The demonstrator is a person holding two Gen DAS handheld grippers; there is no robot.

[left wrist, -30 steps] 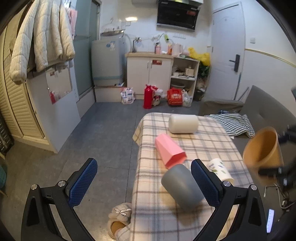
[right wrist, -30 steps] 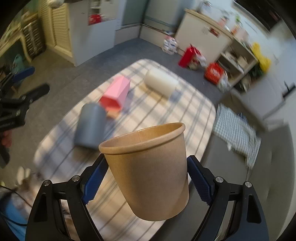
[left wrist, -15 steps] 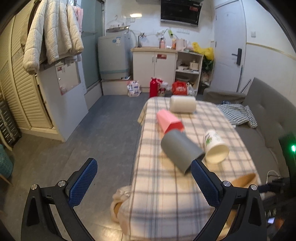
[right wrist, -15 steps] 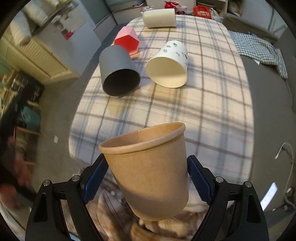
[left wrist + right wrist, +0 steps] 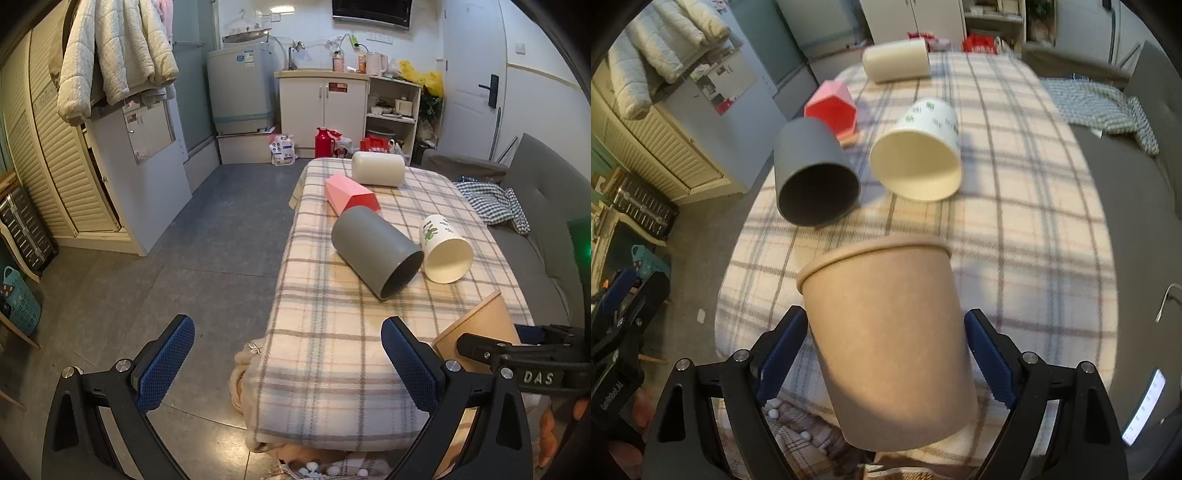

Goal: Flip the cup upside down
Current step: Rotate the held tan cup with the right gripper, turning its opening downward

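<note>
My right gripper (image 5: 886, 354) is shut on a brown paper cup (image 5: 886, 332), its rim pointing away from the camera toward the table, held above the near end of the plaid tablecloth (image 5: 1015, 240). In the left wrist view the brown cup (image 5: 484, 325) shows at the right, tilted, with the right gripper's finger across it. My left gripper (image 5: 288, 354) is open and empty, over the table's near left corner.
A grey cup (image 5: 373, 247), a white printed cup (image 5: 443, 247), a pink box (image 5: 351, 192) and a cream cylinder (image 5: 376, 168) lie on their sides on the table. A grey sofa (image 5: 543, 192) runs along the right. Open floor (image 5: 203, 240) lies to the left.
My right gripper has tipped the brown cup forward, so its mouth now faces away and down toward the table. The left gripper has pulled back slightly and stays open.
</note>
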